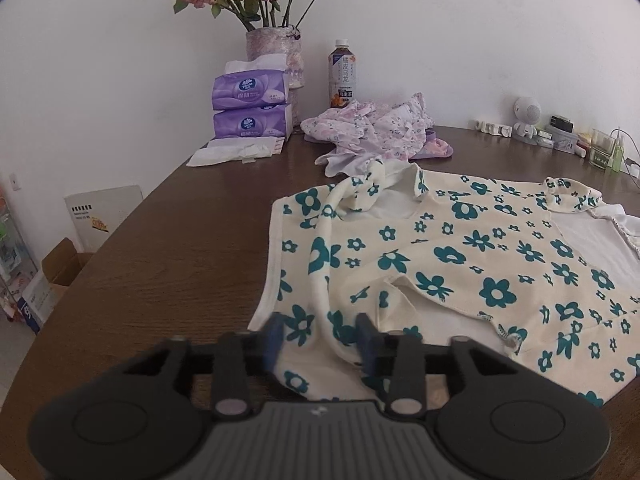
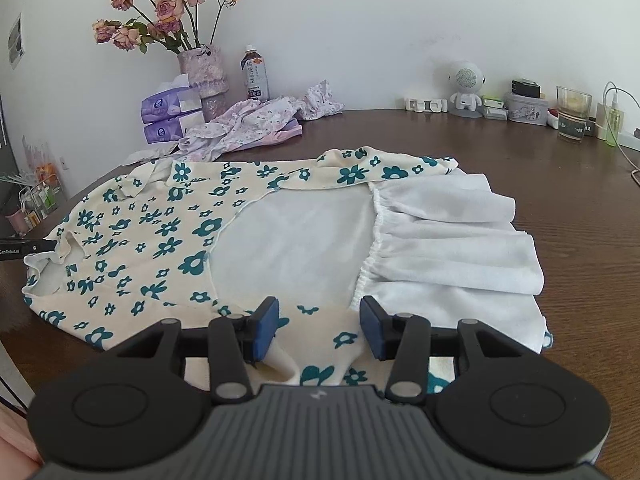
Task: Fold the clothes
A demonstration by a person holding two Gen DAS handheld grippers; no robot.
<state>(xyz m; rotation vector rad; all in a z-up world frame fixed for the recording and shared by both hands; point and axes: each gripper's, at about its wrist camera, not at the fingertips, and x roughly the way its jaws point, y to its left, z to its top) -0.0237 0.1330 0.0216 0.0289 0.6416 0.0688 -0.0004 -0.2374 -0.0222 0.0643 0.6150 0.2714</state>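
A cream dress with teal flowers point(image 1: 460, 256) and a white ruffled skirt part point(image 2: 452, 240) lies spread on the brown table point(image 1: 180, 240). My left gripper point(image 1: 318, 338) is open, its blue pads either side of the dress's near edge, where a cream strap point(image 1: 324, 248) runs. My right gripper point(image 2: 318, 330) is open over the near hem of the dress point(image 2: 312, 344), fingers apart with cloth between them. The left gripper's tip shows at the far left of the right wrist view point(image 2: 28, 248), by the dress's sleeve.
A crumpled lilac floral garment point(image 1: 372, 128) lies at the back of the table. Behind it stand tissue packs point(image 1: 252, 104), a flower vase point(image 1: 276, 52) and a tea bottle point(image 1: 343, 74). Small items, a glass point(image 2: 574, 114) and a white figure point(image 2: 466, 88) line the back right. Cardboard boxes point(image 1: 60, 272) sit on the floor at left.
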